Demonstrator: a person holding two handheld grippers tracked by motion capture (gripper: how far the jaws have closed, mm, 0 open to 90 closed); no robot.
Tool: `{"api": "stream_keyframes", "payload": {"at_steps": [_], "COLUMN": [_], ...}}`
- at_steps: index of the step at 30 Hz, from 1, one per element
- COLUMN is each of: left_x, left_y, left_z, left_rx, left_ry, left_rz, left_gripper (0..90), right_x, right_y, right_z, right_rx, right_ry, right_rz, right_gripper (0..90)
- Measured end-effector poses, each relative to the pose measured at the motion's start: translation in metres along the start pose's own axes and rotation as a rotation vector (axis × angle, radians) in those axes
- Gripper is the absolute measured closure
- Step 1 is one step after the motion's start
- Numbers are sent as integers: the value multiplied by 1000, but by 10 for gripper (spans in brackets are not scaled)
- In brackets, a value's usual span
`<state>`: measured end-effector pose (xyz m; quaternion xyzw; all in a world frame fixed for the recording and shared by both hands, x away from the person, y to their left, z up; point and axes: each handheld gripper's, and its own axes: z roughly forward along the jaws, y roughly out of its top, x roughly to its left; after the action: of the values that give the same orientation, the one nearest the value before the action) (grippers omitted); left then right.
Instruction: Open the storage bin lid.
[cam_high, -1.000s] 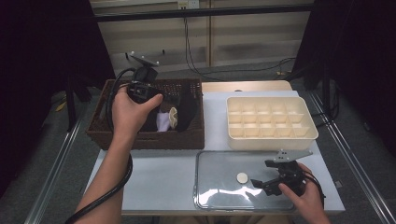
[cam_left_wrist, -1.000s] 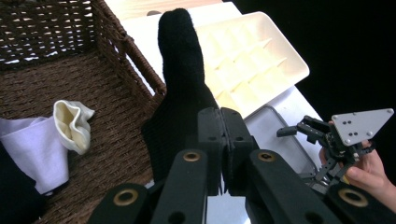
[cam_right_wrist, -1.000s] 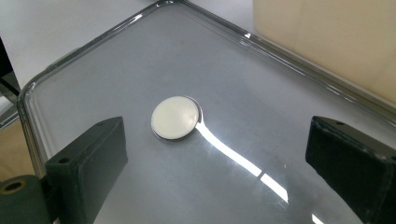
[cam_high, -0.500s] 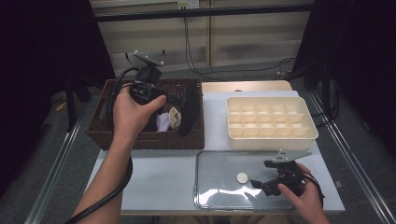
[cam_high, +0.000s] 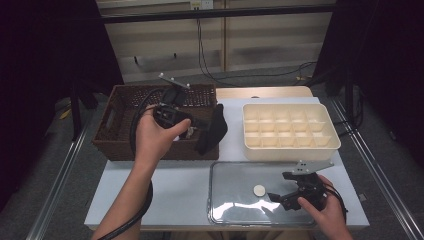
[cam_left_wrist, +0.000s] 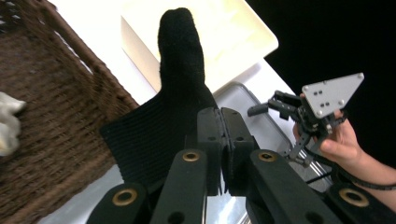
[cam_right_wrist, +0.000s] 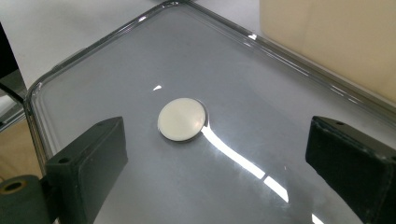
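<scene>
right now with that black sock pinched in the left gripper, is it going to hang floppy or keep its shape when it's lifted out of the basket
Probably floppy: the black sock is soft knit, and in the high view it droops over the wicker basket rim below the left gripper. It looks light, so the shut jaws should hold it. Its loose end may drag or snag on the weave, so lifting high seems wise.

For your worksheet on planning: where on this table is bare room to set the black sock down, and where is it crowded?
Bare white table lies between the wicker basket, the clear lid and the near edge. The right half is crowded by that lid and the cream divided tray.
</scene>
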<state>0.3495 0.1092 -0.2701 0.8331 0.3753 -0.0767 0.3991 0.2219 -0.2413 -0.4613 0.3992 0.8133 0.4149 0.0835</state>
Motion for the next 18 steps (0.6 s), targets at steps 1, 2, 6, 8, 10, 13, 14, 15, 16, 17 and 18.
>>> {"api": "stream_keyframes", "payload": {"at_steps": [1,2,6,8,10,13,14,15,16,17,18], "left_x": [0,-1,-3,-3,-4,-1,-1,1,3,5,8], "left_y": [-2,-4,-18,-22,-30,-48,-48,-52,-56,-61,-69], "left_z": [3,6,24,28,37,58,58,62,66,70,77], "left_rx": [3,9,39,46,55,85,85,96,105,122,137], "left_ry": [-3,-6,-37,-38,-42,-67,-67,-62,-55,-43,-37], "left_rz": [4,2,18,15,11,-2,-2,0,7,18,17], "left_gripper": [875,875,875,875,872,724,692,654,654,645,629], "right_x": [0,0,1,1,1,1,1,2,2,2,2], "right_y": [0,0,0,0,0,0,0,0,0,0,0], "right_z": [0,1,1,1,0,1,1,1,1,1,1], "right_rx": [1,1,5,5,5,5,5,5,5,3,6], "right_ry": [-3,-4,0,-2,-2,-2,-2,-2,-2,-1,-1], "right_rz": [-2,-2,-1,-2,-3,-4,-4,-4,-4,-9,-8], "right_gripper": [48,48,48,48,48,48,48,48,48,48,48]}}
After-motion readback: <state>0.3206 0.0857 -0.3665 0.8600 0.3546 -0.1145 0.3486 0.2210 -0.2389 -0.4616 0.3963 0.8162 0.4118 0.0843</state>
